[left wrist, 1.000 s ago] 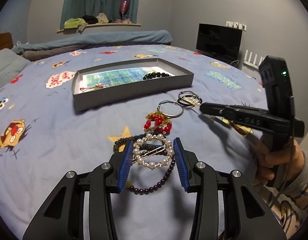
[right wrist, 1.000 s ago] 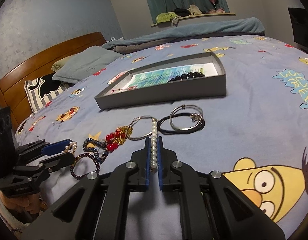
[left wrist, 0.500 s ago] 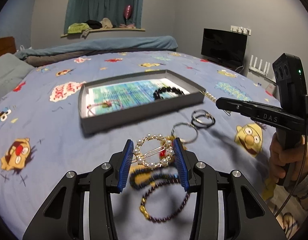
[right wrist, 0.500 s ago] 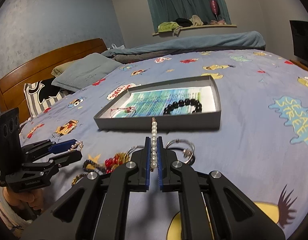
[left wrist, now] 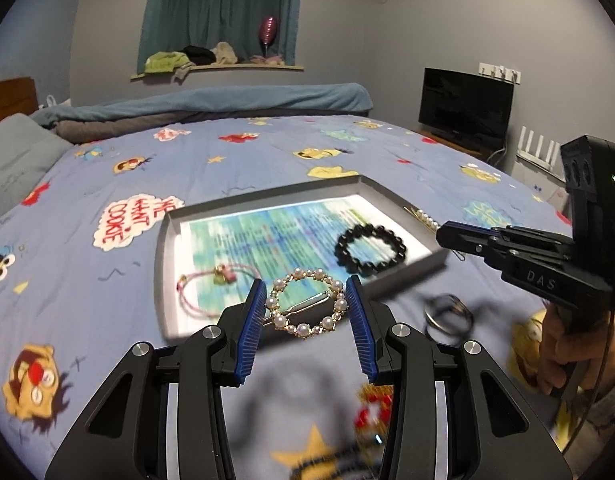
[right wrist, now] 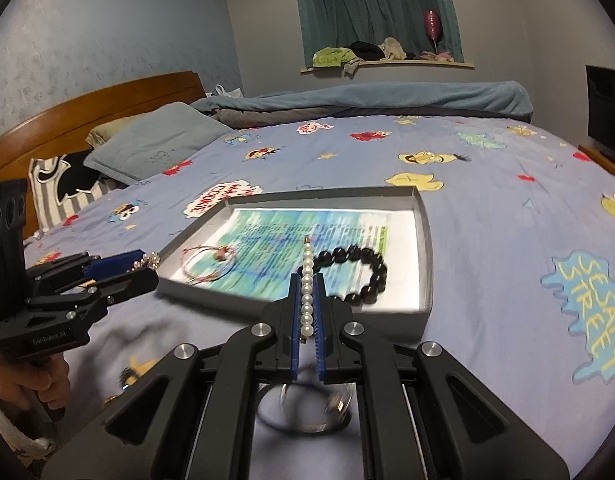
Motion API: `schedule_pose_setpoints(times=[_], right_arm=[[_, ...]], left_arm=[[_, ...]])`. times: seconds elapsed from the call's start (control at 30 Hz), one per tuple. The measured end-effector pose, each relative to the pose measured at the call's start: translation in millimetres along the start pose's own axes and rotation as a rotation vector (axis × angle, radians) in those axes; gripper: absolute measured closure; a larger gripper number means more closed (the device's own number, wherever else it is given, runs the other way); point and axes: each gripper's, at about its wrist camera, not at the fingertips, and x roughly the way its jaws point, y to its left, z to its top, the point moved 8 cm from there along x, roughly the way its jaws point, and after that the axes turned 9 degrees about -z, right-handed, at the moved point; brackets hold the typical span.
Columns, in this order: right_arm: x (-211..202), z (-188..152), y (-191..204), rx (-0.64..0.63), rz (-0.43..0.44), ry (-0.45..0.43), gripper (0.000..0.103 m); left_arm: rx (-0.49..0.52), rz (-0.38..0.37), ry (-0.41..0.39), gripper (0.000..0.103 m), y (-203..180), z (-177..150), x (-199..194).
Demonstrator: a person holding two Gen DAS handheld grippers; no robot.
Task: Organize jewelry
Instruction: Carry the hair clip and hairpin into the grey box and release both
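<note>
Left wrist view shows the left tool (left wrist: pixel 306 312) clamped on a round pearl hair clip (left wrist: pixel 306 307), carried in the air over the near wall of the grey tray (left wrist: pixel 163 280). From the right wrist view, the right tool (right wrist: pixel 306 312) is closed tight on a straight pearl hair pin (right wrist: pixel 306 288), also raised above the tray's near edge. Inside the tray lie a black bead bracelet (left wrist: pixel 370 249) toward its right end and a pink cord bracelet (left wrist: pixel 211 288) toward its left end. Both pieces look mid-transfer into the tray. Next, each tool should probably go on beyond the tray's near wall, lower over bare liner between the two bracelets, then release. More jewelry, blurred, lies on the bed short of the tray.
</note>
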Motion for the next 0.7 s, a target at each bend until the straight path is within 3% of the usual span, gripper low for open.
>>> schedule_pose_setpoints(times=[0.3,0.7], right_arm=[[30.9,16.7,-14.1,-0.032,-0.087,-0.024,0.097],[62.2,-1.7,-36.9,0.021,-0.146,0.062,0.097]], left_arm=[[-0.021,0.018,0.040,0.060,19.1,6.9,42.2],[-0.005,0.016,0.160,0.060,21.2,2.3,85.0]])
